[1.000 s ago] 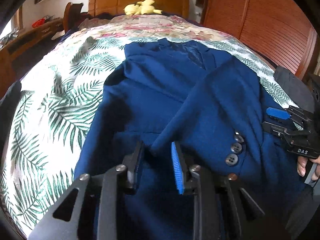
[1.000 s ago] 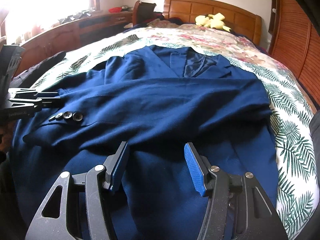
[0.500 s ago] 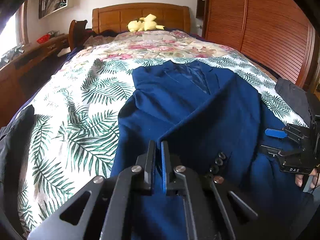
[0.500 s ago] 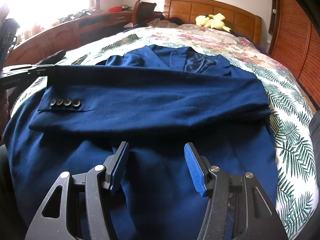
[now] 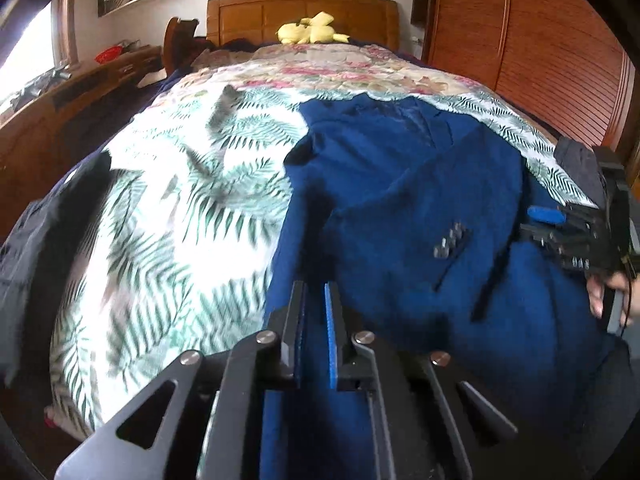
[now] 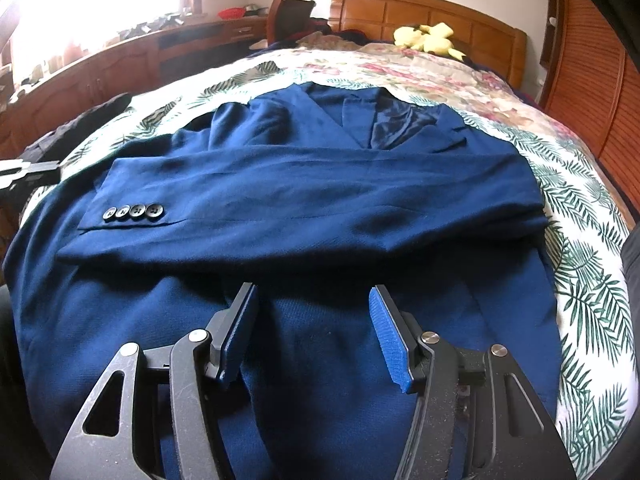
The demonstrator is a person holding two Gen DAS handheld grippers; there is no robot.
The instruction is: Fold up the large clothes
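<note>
1. The left gripper point(image 5: 314, 320) is seen with its fingers nearly closed, and no cloth can be made out between them.
2. The right gripper point(image 6: 314, 332) is held released over the lower front of the jacket point(image 6: 280, 320), nothing being gripped.
3. Just ahead of the right fingers, the folded sleeve point(image 6: 312, 200) is laid crosswise, its buttoned cuff point(image 6: 132, 212) toward the left gripper.
4. The left hand is judged nearer the cuff and the still unfolded side.
5. The jacket is spread on the bed point(image 6: 592, 280).

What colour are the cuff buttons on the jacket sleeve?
Black, four in a row; the cuff buttons show best in the right wrist view.
</note>
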